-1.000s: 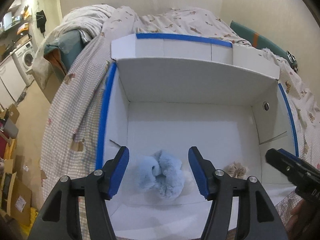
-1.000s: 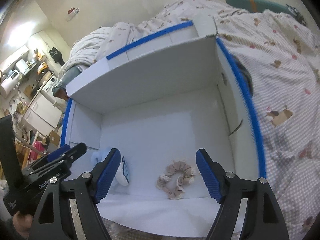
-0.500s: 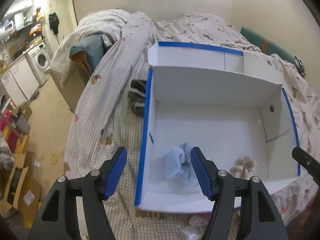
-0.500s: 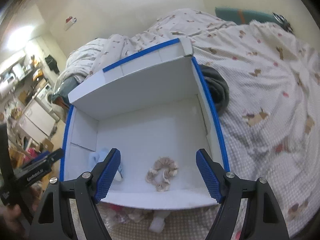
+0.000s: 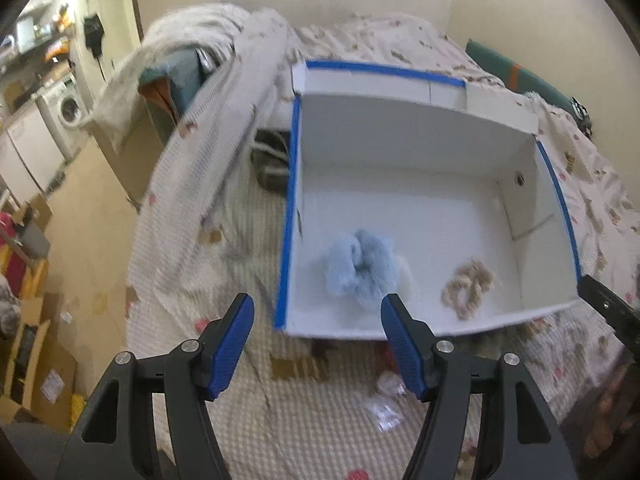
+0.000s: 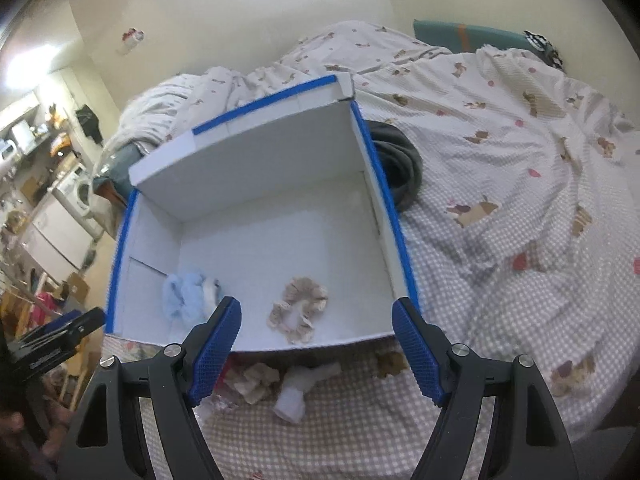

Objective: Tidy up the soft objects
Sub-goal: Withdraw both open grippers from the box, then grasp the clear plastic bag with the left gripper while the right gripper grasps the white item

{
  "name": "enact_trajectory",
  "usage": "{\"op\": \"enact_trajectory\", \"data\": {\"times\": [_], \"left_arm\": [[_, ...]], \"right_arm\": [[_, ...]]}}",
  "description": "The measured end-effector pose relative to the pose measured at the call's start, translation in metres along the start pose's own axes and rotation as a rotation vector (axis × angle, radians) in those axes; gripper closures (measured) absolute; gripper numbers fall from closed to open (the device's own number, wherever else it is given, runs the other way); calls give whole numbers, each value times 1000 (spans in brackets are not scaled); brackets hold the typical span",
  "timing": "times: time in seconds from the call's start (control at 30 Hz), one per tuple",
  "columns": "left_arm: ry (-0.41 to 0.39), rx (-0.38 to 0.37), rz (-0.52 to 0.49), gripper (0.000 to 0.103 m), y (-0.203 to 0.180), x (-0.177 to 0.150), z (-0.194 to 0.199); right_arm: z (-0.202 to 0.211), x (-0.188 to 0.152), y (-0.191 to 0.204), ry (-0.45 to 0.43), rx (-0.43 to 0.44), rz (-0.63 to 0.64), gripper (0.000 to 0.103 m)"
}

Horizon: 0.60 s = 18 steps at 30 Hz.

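Both claws — left (image 5: 316,340), right (image 6: 316,344) — now pulled back from the box (image 6: 256,168), spread wide, empty. Blue plush (image 5: 360,268) and scrunchie (image 6: 300,310) left inside; more soft items (image 6: 292,394) waiting on bed.

We find both views evenly lit by soft indoor light, with a bright ceiling source flaring at the upper left corner of each. Strong fisheye curvature bends the edges, and dark vignetting rings the frames. The left wrist view shows motion blur across the bedding (image 5: 208,184); the white box (image 6: 256,168) interior reads pale, shadows faint.
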<state>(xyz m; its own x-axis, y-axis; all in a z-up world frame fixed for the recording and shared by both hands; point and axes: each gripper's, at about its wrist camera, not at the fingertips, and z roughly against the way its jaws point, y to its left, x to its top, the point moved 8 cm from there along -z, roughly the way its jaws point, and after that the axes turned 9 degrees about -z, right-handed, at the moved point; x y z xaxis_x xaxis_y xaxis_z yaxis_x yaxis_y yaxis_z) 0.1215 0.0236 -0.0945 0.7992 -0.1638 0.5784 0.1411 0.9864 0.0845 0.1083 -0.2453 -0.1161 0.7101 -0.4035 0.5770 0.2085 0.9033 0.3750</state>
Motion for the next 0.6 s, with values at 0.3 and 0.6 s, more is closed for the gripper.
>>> {"op": "enact_trajectory", "data": {"times": [0.3,0.6], "left_arm": [[57,7,-30,39,-5,-22,-5],[191,20,-15,39,-3,-47,-35]], "right_arm": [[1,-23,10,82,19,85,21],[-10,-27,-1,122,25,16,21]]}}
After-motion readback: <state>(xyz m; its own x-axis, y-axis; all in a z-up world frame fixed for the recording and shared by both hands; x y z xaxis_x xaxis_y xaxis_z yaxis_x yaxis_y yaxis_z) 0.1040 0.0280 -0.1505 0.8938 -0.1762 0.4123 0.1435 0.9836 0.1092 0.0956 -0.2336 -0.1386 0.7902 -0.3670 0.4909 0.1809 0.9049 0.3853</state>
